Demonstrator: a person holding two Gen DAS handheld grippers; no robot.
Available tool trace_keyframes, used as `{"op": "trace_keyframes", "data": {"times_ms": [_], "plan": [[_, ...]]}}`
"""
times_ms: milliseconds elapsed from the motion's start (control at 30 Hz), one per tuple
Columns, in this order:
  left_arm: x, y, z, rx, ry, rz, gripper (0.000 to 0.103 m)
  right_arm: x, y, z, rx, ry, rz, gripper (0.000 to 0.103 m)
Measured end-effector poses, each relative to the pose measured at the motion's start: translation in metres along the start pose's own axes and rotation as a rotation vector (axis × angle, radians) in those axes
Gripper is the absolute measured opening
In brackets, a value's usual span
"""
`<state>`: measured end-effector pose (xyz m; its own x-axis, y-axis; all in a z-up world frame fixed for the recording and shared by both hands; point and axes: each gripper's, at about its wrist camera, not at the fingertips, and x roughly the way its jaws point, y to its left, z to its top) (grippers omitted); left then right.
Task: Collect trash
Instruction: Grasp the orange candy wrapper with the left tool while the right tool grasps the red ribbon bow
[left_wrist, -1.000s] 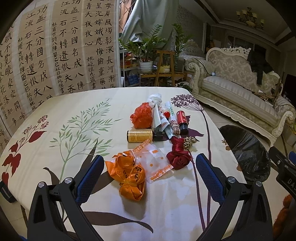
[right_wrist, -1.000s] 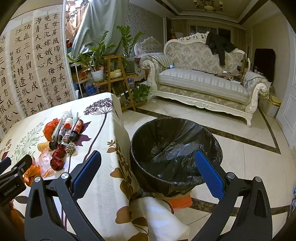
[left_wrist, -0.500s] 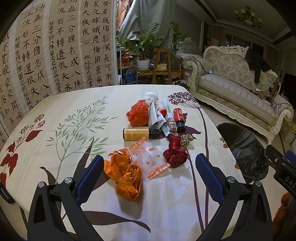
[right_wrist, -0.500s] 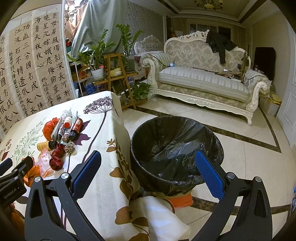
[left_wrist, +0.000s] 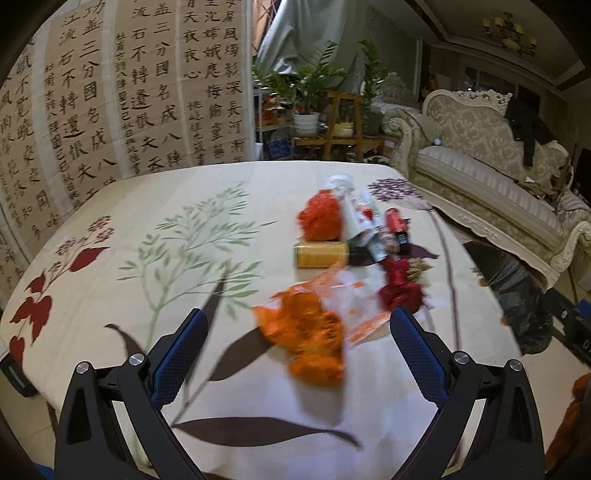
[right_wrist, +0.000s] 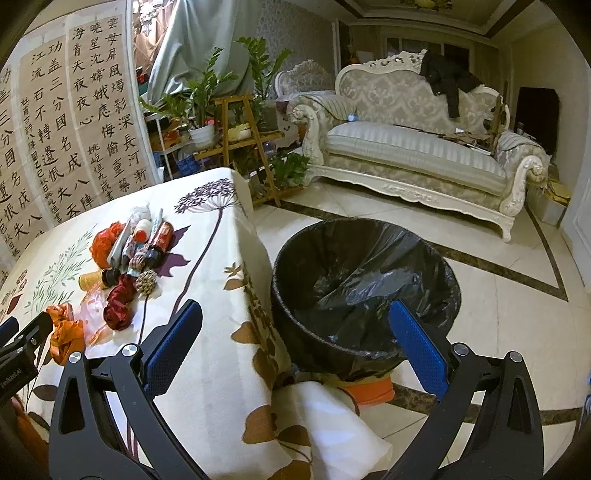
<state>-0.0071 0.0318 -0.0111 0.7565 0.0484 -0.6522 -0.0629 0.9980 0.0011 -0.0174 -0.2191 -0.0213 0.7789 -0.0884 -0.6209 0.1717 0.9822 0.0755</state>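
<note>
Trash lies in a heap on the floral tablecloth (left_wrist: 110, 229): an orange crumpled wrapper (left_wrist: 306, 339), a clear orange-printed packet (left_wrist: 351, 299), a dark red fabric wad (left_wrist: 400, 291), a gold can (left_wrist: 321, 254), a red mesh ball (left_wrist: 319, 219) and a small red bottle (left_wrist: 395, 223). My left gripper (left_wrist: 295, 350) is open, its blue pads either side of the orange wrapper, still short of it. My right gripper (right_wrist: 295, 339) is open and empty, hovering near the black-lined trash bin (right_wrist: 365, 288) beside the table's right edge.
A cream sofa (right_wrist: 413, 147) stands across the tiled floor. Potted plants on a wooden stand (right_wrist: 236, 122) sit behind the table. Calligraphy panels (left_wrist: 110, 92) line the far-left wall. The tablecloth corner (right_wrist: 332, 424) hangs down beside the bin.
My left gripper has shifted left and forward, so the trash pile now sits right of centre and closer to the pads. The right view shows almost no change.
</note>
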Motion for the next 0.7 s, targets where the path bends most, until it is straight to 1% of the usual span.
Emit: {"op": "trace_keyframes", "data": {"times_ms": [133, 200, 233, 267, 300, 433, 533, 633, 700], "plan": [[0.002, 0.013, -0.005, -0.012, 0.023, 0.021, 0.096, 0.005, 0.007, -0.002, -0.015, 0.022, 0.019, 0.098], [0.003, 0.015, -0.006, -0.009, 0.029, 0.023, 0.093, 0.008, 0.010, -0.003, -0.022, 0.037, 0.028, 0.094], [0.003, 0.014, -0.007, -0.006, 0.031, 0.021, 0.089, 0.009, 0.011, -0.003, -0.024, 0.043, 0.031, 0.090], [0.005, 0.013, -0.008, 0.001, 0.037, 0.015, 0.079, 0.010, 0.012, -0.004, -0.027, 0.047, 0.036, 0.090], [0.007, 0.011, -0.007, 0.005, 0.046, 0.009, 0.076, 0.010, 0.014, -0.004, -0.029, 0.050, 0.040, 0.090], [0.015, 0.006, -0.006, -0.004, 0.068, -0.028, 0.076, 0.009, 0.016, -0.003, -0.034, 0.048, 0.042, 0.090], [0.021, -0.003, -0.007, 0.018, 0.067, -0.032, 0.077, 0.009, 0.014, -0.003, -0.028, 0.051, 0.042, 0.090], [0.031, -0.005, -0.011, 0.026, 0.100, -0.038, 0.076, 0.011, 0.014, -0.004, -0.026, 0.065, 0.047, 0.090], [0.033, -0.003, -0.013, 0.022, 0.110, -0.041, 0.064, 0.011, 0.015, -0.005, -0.034, 0.069, 0.051, 0.090]]}}
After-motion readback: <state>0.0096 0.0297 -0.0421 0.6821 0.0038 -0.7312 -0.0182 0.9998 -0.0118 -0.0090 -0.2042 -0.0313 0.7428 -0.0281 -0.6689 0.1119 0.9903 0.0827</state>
